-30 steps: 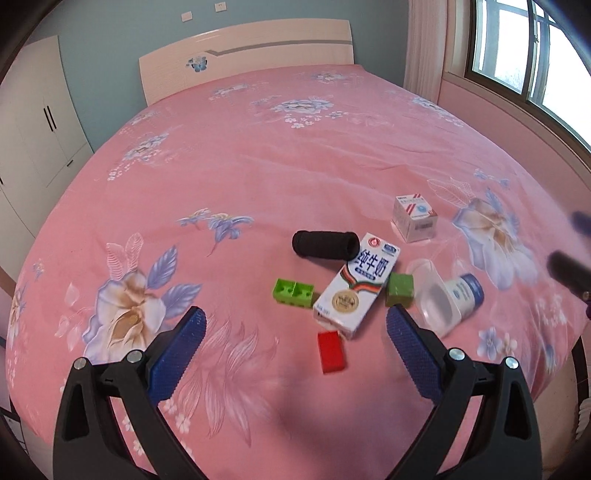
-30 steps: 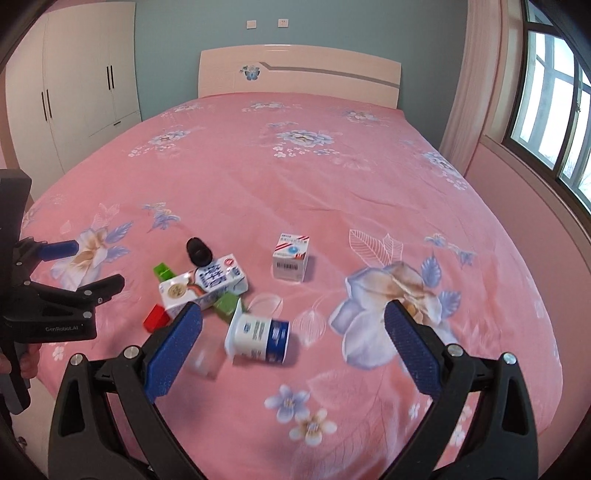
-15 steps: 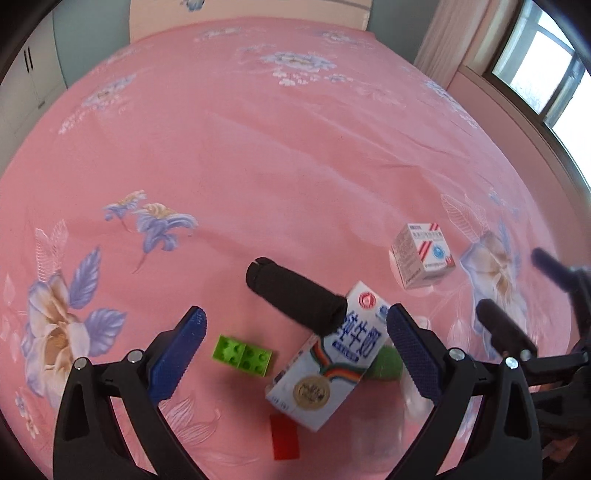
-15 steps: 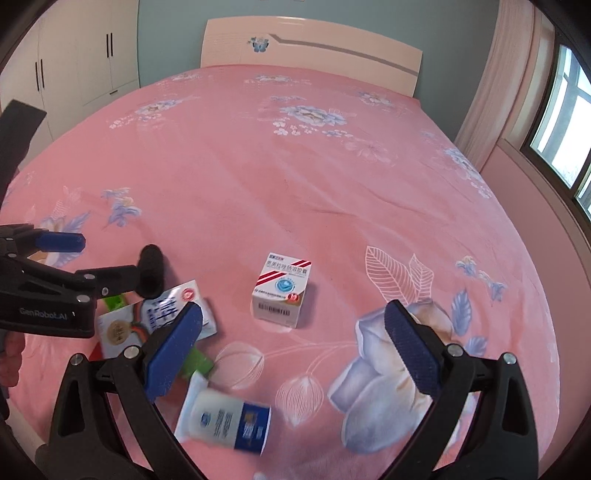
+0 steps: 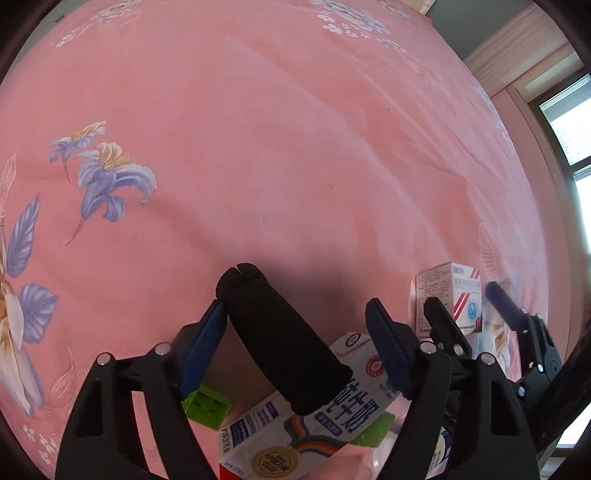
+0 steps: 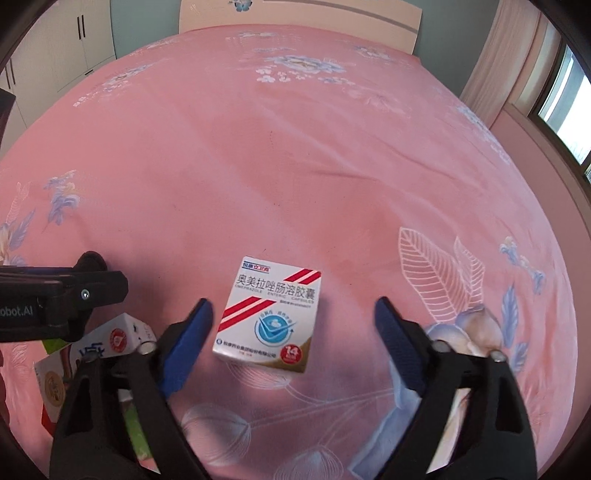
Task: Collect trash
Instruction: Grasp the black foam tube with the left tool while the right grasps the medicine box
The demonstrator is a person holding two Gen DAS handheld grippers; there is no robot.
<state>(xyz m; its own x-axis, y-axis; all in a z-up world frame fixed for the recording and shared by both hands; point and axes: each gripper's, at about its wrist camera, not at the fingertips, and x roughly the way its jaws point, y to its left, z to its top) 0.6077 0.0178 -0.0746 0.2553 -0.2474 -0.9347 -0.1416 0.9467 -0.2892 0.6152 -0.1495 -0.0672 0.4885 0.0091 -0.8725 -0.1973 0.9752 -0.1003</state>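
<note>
A black foam roll [image 5: 280,343] lies on the pink bedspread, one end resting on a milk carton [image 5: 314,432]. My left gripper [image 5: 295,308] straddles the roll with its jaws closing. The left pad is against the roll and the right pad stands clear of it. A white medicine box [image 6: 269,321] with red stripes lies flat between the pads of my right gripper [image 6: 292,305]. Those jaws are closing too, with gaps on both sides of the box. The same medicine box [image 5: 450,295] shows at the right of the left wrist view.
A green brick [image 5: 205,404] and a green block [image 5: 369,428] lie beside the carton. One of the left gripper's fingers [image 6: 85,293] reaches in over the milk carton [image 6: 107,339]. The flowered bedspread [image 6: 295,147] stretches back to a headboard [image 6: 295,11]. A window is at the right.
Both grippers have come down close to the bed and their jaws have narrowed. The left now straddles the black roll, the right the medicine box.
</note>
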